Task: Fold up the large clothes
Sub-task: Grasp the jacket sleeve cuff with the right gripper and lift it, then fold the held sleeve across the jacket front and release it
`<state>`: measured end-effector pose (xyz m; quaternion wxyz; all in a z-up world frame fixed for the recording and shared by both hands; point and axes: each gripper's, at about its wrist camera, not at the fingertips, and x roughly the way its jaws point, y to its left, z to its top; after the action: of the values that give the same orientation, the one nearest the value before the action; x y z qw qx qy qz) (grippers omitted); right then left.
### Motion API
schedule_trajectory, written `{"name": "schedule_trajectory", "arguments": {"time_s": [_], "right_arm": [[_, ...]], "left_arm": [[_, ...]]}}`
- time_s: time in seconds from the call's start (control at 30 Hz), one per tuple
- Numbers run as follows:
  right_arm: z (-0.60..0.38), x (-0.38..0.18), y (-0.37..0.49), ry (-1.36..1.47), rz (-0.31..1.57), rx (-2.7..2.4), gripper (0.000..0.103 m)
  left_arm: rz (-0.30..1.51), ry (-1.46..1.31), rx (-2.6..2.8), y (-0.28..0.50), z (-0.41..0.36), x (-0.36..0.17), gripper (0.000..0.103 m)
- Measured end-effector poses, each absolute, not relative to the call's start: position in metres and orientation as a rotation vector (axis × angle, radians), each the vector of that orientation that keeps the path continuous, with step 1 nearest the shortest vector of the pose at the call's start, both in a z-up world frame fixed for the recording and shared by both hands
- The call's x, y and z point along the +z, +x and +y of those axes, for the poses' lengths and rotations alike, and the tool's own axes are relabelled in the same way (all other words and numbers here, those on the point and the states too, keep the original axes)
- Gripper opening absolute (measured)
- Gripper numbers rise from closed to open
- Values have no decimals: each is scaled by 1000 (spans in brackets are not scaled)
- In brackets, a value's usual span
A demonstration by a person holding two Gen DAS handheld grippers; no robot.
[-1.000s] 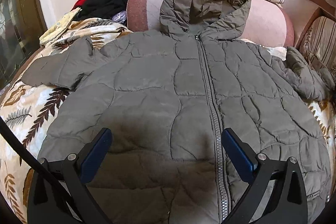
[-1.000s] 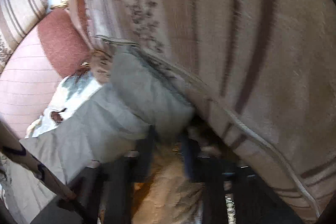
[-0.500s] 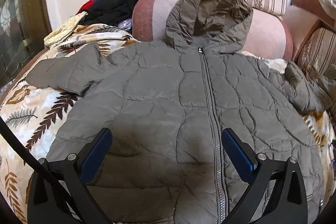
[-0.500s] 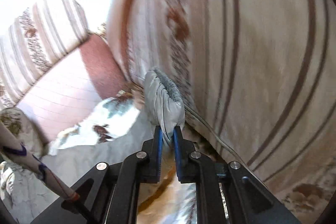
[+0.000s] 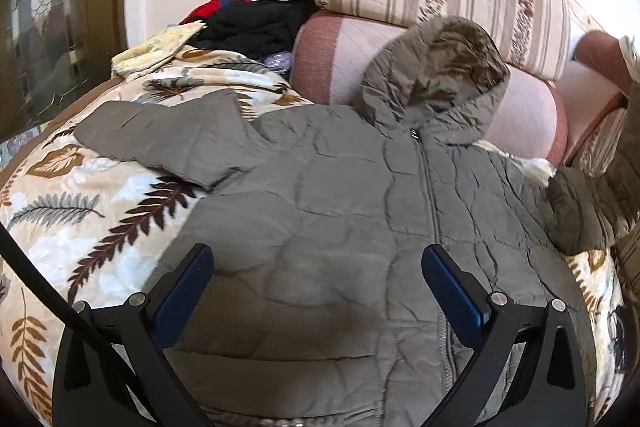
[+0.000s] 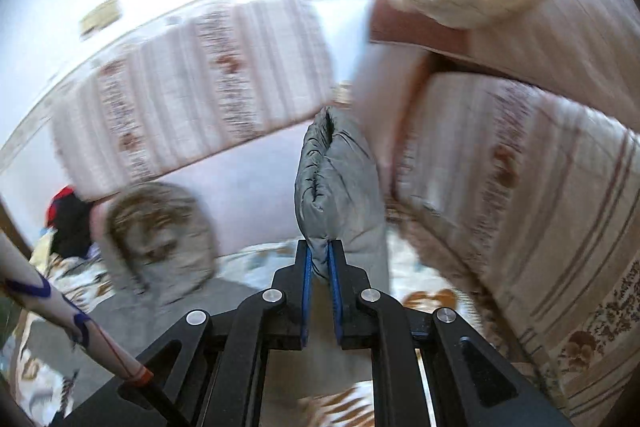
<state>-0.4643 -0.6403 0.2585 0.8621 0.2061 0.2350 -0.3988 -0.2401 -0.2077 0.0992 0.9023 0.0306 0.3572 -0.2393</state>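
The grey hooded jacket lay zipped and spread across the frame's centre on the leaf-print blanket; no fold looked finished; the right gripper pinched its sleeve cuff; the left gripper hung spread, empty.

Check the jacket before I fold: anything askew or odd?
The jacket lies zipped and fairly flat on the leaf blanket, but unevenly: one sleeve is spread out flat, the other sleeve is bunched and lifted, pinched in the right gripper. The hood is propped against a cushion.
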Motion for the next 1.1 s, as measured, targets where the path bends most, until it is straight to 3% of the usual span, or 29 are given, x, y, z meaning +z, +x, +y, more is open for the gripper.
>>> {"name": "schedule_trajectory", "arguments": {"time_s": [0.43,0.9,0.97,1.1], "right_arm": [[-473,246,-341,364,580,-435,9],[-408,106,-240,501,763,-254,8],[-408,99,-236,519,784,-225,10],[-410,102,-242,525,798,-157,31]], "left_arm": [[770,-21,-416,-216,-158,97,103],[819,-21,-367,-199,-155,82,103],[825,-15,-368,-198,-158,80,103],[837,-5,-373,-197,-165,75,103]]}}
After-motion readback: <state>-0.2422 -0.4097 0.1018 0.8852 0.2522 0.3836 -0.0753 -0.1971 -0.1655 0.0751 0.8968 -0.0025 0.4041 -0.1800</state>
